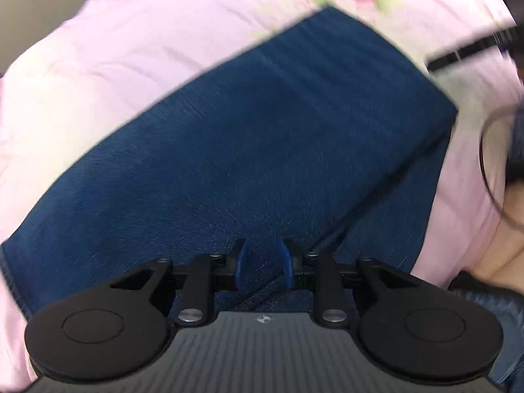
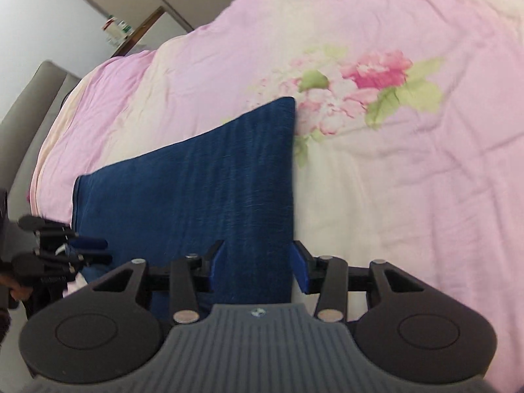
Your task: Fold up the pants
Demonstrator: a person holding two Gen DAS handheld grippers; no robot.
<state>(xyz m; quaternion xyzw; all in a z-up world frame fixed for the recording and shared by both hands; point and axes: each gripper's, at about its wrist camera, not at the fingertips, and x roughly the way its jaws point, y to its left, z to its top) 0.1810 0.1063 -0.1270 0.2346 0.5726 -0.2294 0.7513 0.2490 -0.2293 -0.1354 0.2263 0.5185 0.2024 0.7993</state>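
Observation:
The dark blue pants (image 1: 262, 137) lie folded in a long flat band on the pink bedspread (image 1: 131, 42). They also show in the right wrist view (image 2: 203, 190). My left gripper (image 1: 263, 263) is open, its blue pads a small gap apart, just over the near layered edge of the pants. My right gripper (image 2: 258, 265) is open wide over the near right edge of the pants; cloth shows between the pads, which are not closed on it. The left gripper also shows at the far left of the right wrist view (image 2: 65, 249).
The bedspread (image 2: 393, 163) has a pink flower print (image 2: 370, 75) beside the pants' far corner. A grey headboard (image 2: 29, 104) and a wooden bedside table (image 2: 140, 29) with boxes stand at the far left. The person's face and glasses (image 1: 497, 170) are at the right edge.

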